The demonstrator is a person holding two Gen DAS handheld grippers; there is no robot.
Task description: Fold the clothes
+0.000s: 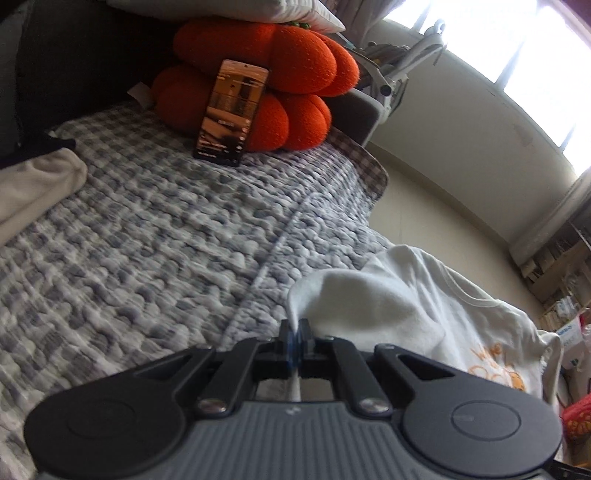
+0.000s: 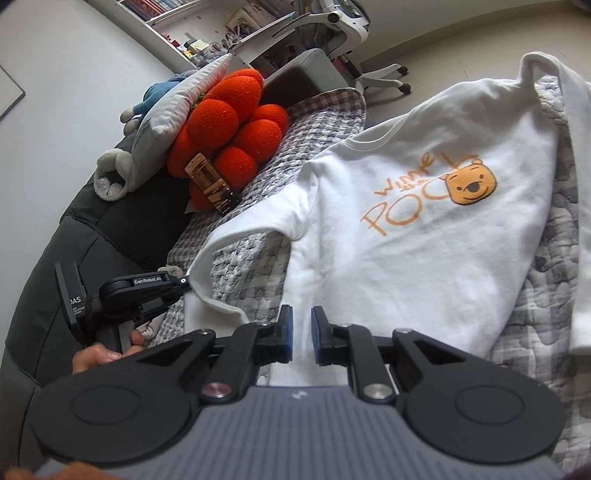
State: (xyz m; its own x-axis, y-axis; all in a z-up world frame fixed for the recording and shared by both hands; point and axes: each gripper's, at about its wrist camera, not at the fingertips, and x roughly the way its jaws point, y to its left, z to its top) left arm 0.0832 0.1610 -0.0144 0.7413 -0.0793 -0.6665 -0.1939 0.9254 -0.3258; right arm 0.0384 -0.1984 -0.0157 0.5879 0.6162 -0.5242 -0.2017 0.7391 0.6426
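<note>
A white long-sleeved shirt (image 2: 406,236) with an orange bear print lies face up on the checked quilt (image 2: 251,258). My left gripper (image 1: 294,332) is shut on the end of the shirt's sleeve (image 1: 354,295) and holds it a little above the quilt; it shows at the left of the right wrist view (image 2: 186,282). My right gripper (image 2: 302,328) is open, its jaws a small gap apart, just above the shirt's lower hem and holding nothing. The shirt's other sleeve (image 2: 580,221) runs down the right edge.
A red strawberry cushion (image 1: 273,85) stands at the head of the bed with a phone (image 1: 231,114) leaning on it. A beige cloth (image 1: 33,192) lies at the left. A dark sofa back (image 2: 74,258) borders the bed. An office chair (image 2: 351,33) stands beyond.
</note>
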